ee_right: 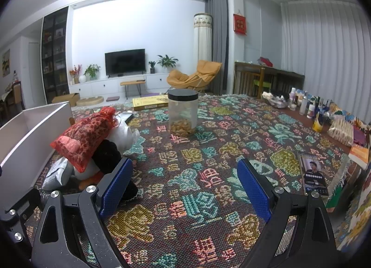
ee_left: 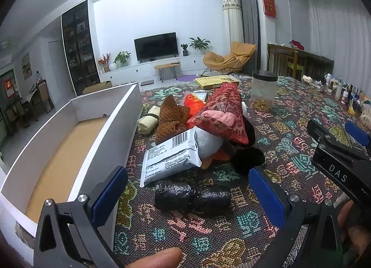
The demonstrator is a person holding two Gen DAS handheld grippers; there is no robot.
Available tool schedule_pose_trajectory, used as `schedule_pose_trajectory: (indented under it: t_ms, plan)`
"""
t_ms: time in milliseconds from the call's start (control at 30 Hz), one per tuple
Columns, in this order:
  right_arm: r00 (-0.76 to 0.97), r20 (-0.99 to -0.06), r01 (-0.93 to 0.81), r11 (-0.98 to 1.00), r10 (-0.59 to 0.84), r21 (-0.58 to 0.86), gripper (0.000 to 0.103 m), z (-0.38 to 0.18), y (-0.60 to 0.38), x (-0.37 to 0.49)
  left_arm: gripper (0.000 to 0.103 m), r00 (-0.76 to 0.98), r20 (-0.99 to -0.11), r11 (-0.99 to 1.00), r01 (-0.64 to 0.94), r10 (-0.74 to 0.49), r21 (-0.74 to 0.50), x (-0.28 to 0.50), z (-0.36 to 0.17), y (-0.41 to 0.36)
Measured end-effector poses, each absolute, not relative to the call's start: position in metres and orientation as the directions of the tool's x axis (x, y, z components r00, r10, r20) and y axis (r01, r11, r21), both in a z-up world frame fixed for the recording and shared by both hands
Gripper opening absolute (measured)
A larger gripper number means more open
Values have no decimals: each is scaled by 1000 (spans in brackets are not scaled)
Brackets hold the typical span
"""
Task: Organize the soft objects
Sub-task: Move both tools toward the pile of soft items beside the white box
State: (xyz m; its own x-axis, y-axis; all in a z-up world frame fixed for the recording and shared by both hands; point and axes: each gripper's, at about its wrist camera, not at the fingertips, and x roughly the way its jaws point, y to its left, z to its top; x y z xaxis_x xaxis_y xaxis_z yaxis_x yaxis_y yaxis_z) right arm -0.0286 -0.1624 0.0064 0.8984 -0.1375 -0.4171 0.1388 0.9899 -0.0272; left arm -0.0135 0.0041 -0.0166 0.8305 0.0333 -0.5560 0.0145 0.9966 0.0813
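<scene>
A heap of soft things lies on the patterned cloth: a red mesh pouch (ee_left: 222, 112) (ee_right: 85, 133) on top of a grey, black and orange plush toy (ee_left: 208, 147), a brown fabric piece (ee_left: 171, 117), an orange item (ee_left: 194, 104), cream rolls (ee_left: 148, 122) and a grey mailer bag (ee_left: 171, 156) (ee_right: 56, 173). Two black bag rolls (ee_left: 192, 196) lie just ahead of my left gripper (ee_left: 187, 189), which is open and holds nothing. My right gripper (ee_right: 185, 186) is open over bare cloth to the right of the heap, and shows in the left wrist view (ee_left: 336, 142).
An open white box (ee_left: 76, 129) (ee_right: 30, 133) with a brown bottom stands left of the heap. Behind it are a clear jar with a black lid (ee_left: 264, 91) (ee_right: 183, 112) and a yellow flat box (ee_left: 216, 81) (ee_right: 150, 102). Bottles (ee_right: 308, 108) and a booklet (ee_right: 313, 170) line the right edge.
</scene>
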Motion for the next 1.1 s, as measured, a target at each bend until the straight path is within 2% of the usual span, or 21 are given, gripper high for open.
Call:
schedule_pose_trajectory:
  t_ms: [1100]
  plan:
    - [897, -422, 134, 991, -133, -28, 93, 3, -161, -28, 103, 809, -585, 994, 9, 58, 110, -7, -30, 9]
